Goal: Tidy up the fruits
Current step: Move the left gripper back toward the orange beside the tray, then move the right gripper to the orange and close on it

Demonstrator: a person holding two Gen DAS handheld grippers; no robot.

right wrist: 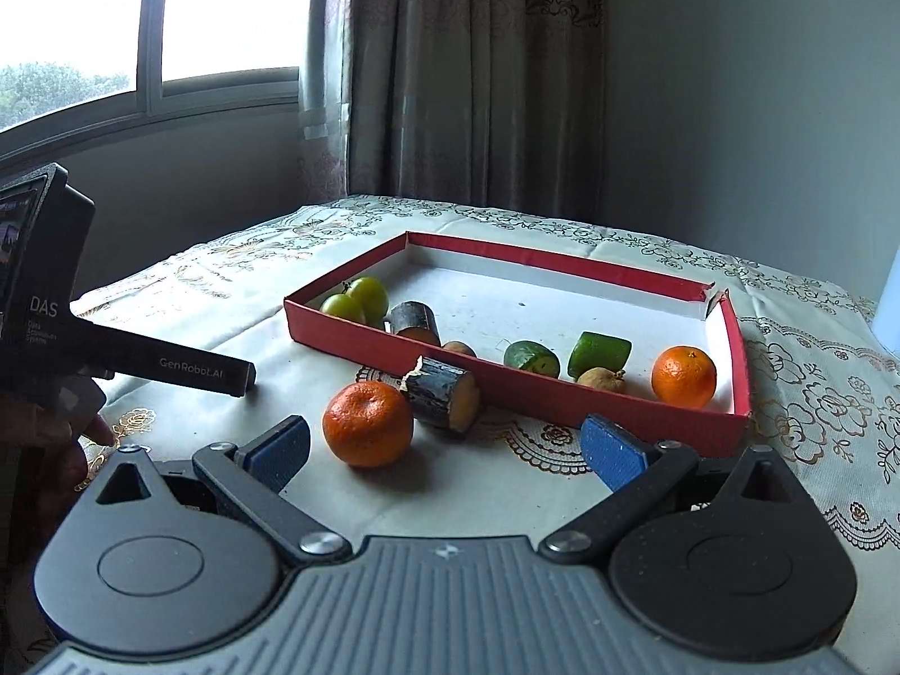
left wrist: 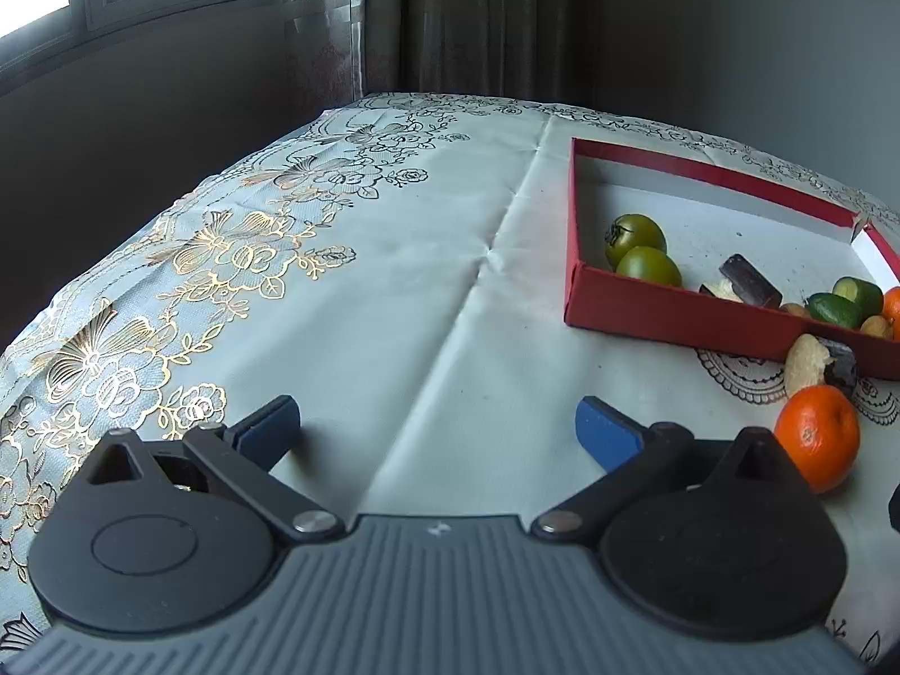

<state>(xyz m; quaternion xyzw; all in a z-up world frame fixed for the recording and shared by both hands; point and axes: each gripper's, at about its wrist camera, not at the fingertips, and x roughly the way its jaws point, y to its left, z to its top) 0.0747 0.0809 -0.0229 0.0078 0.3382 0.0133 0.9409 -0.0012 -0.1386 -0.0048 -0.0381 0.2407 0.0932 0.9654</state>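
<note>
Right wrist view: the left gripper (right wrist: pixel 140 360) is seen side-on at the left edge. "GenRobot.AI" is printed in pale letters along its dark finger (right wrist: pixel 191 376). "DAS" is printed larger on its black body (right wrist: pixel 44 308), with smaller lines beneath that are too small and blurred to be read. A screen (right wrist: pixel 14 236) on the same body shows content that cannot be made out.

Left wrist view: no text, number or sign is legible. Nothing readable is seen on the red box (right wrist: pixel 506 388) or the desk cloth (right wrist: pixel 815 394).
</note>
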